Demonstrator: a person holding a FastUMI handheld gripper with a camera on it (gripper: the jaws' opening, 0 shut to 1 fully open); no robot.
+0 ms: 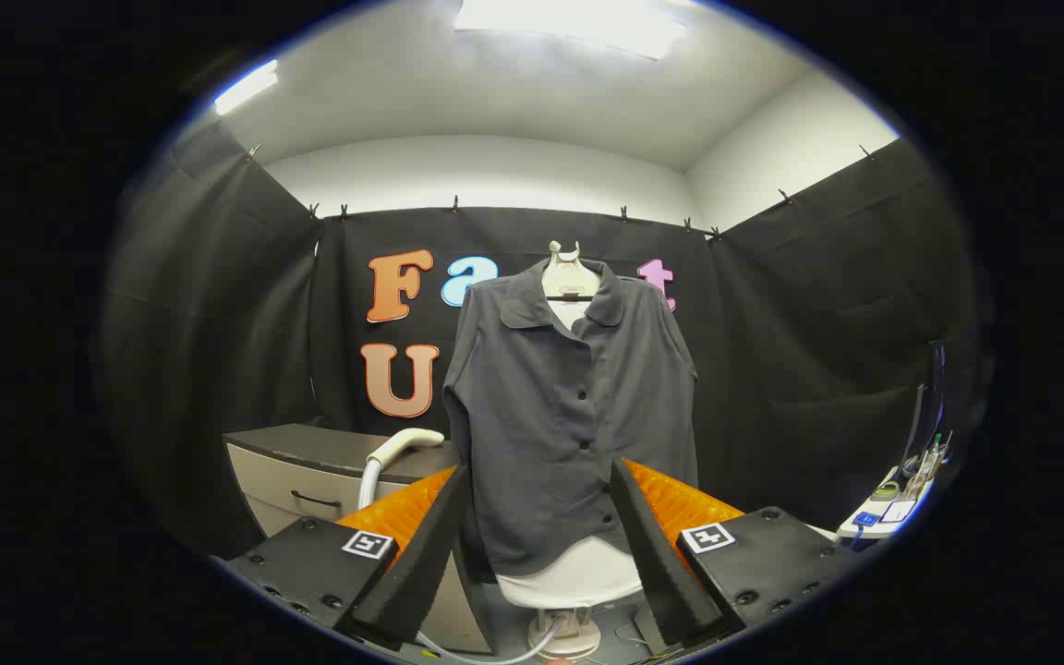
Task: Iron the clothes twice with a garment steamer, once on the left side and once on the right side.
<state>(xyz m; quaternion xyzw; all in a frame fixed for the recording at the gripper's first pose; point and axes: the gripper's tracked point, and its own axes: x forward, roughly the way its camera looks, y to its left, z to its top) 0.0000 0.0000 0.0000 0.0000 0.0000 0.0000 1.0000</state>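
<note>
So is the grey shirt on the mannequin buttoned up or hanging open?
Buttoned. The grey shirt hangs closed on the mannequin, its dark buttons running down the front; just the collar is open. The gripper is open, nothing between its fingers.

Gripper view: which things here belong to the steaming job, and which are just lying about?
For the job: grey shirt on its mannequin stand; steamer head with hose, on the cabinet; gripper, open.
Lying about: small items on the side shelf.
</note>
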